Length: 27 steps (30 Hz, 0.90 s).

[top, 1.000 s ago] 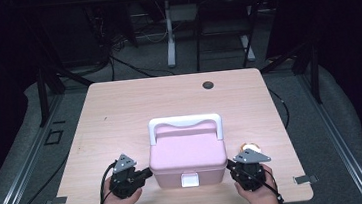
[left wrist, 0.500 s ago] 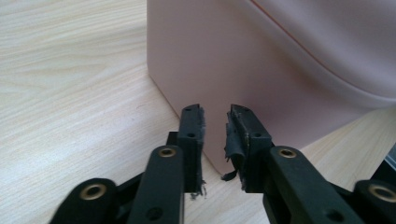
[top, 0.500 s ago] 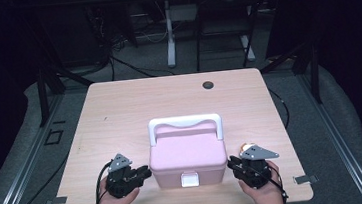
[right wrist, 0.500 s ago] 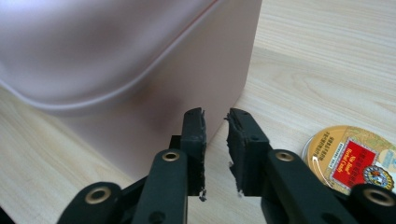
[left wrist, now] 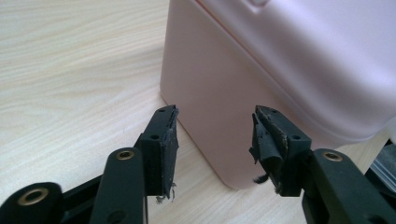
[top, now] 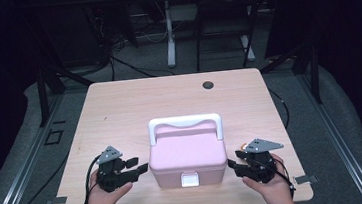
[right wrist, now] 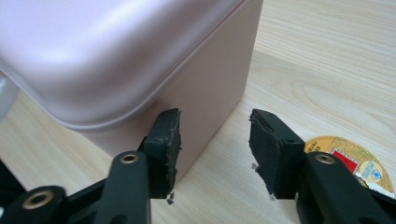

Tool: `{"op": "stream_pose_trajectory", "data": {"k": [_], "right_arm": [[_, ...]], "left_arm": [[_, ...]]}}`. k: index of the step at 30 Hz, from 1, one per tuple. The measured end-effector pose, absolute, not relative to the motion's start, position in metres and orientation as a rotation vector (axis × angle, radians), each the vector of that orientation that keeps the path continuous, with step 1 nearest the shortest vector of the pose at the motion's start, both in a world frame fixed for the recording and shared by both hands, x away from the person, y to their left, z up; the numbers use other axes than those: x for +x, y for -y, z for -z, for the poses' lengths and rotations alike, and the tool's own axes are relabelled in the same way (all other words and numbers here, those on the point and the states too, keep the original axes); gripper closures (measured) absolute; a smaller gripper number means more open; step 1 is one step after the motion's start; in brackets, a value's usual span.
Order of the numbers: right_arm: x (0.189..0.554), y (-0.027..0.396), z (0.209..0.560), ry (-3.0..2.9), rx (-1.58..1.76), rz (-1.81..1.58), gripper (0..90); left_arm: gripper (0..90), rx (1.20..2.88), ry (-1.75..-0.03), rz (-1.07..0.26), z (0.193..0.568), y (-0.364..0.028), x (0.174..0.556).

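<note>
While the pink box (top: 187, 155) sits shut near the front edge of the bench (top: 119, 108), its white handle (top: 184, 123) up and its white latch (top: 190, 180) facing the person, nothing about it looks changed yet. At its left end the left claw (top: 136, 167) has just been opening, nothing between its jaws. The right claw (top: 233, 166) at the other end has likewise been spreading, also empty. A round yellow disc (right wrist: 359, 163) lies beside it. Judging by this, the box's handling is either finished or unstarted; opening remains.
</note>
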State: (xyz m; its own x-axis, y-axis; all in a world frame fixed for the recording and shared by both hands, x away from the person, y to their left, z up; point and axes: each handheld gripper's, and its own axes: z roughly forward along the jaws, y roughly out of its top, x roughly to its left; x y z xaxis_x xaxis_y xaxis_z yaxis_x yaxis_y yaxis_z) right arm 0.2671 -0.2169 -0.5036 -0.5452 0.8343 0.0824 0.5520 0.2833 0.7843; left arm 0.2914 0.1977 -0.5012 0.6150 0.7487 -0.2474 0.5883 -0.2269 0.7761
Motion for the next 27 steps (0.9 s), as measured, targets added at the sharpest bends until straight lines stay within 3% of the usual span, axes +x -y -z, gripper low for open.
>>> {"op": "stream_pose_trajectory", "data": {"k": [6,15,27], "right_arm": [[0.268,0.226,0.494,-2.242,1.251,-1.174,40.9],[0.269,0.228,0.471,-2.240,1.218,-1.154,45.4],[0.282,0.222,0.440,-2.254,1.174,-1.235,47.5]], "left_arm": [[45.2,1.929,-1.047,-0.205,0.489,-0.201,0.294],[45.4,1.935,-0.991,-0.216,0.465,-0.199,0.299],[51.9,1.946,-0.964,-0.222,0.444,-0.196,0.312]]}}
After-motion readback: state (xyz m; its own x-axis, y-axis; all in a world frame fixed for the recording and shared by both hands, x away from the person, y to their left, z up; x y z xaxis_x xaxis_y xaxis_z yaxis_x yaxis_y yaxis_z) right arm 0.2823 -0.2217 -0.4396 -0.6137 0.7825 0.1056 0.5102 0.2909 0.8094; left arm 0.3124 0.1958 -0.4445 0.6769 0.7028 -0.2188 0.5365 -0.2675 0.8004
